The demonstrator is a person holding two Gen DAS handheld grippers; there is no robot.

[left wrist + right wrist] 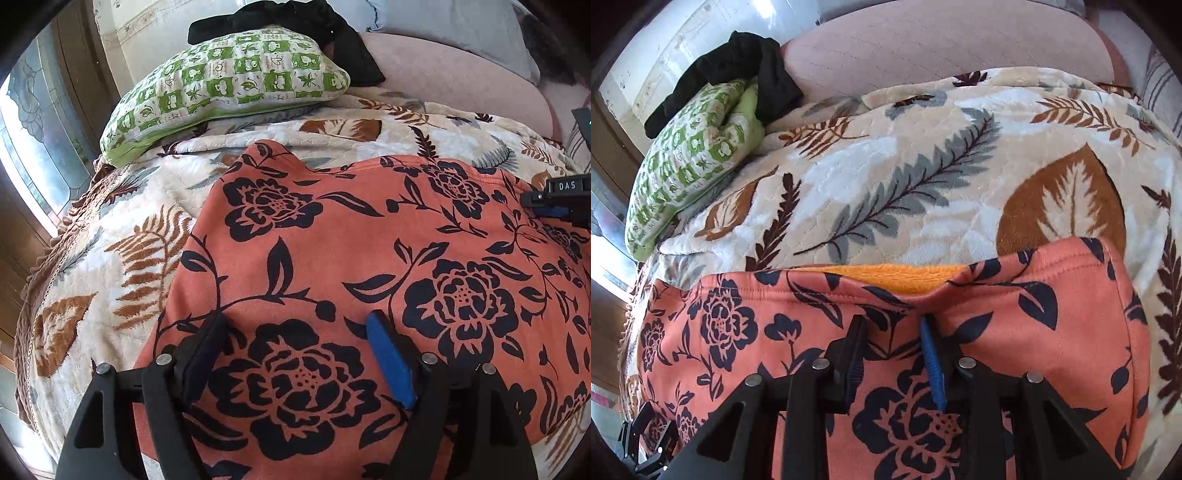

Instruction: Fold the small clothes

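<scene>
Left tongs (295, 328) are standing wide open over the salmon-orange fleece garment printed with dark navy flowers (369, 258), their black finger (205, 354) and blue-padded finger (391, 362) hanging clear on either side of a printed bloom and gripping nothing. Right tongs (892, 332) are standing at a narrow gap near the garment's far hemmed edge, where the cloth is puckering into a small ridge just ahead of the blue pad (932, 369); whether that pad is pressing on the cloth or merely hovering beside it cannot be told, though nothing appears to be lifted. In the left wrist view the right tongs are showing only as a dark tip at the right border.

The garment is lying spread and largely flat on the cream plush blanket patterned with brown and grey leaves (886, 177), which is covering the bed. At its far edge a strip of brighter orange inner pile (905, 278) is peeking out beneath the hem, suggesting that one layer is already lying doubled over another. A green-and-white checked pillow (229, 85) with a crumpled black cloth (288, 18) upon it is resting well apart, toward the head of the bed.

Judged from this arrangement, one fold seems to be laid and released. The piece is looking broad rather than compact, so further folds probably remain.
</scene>
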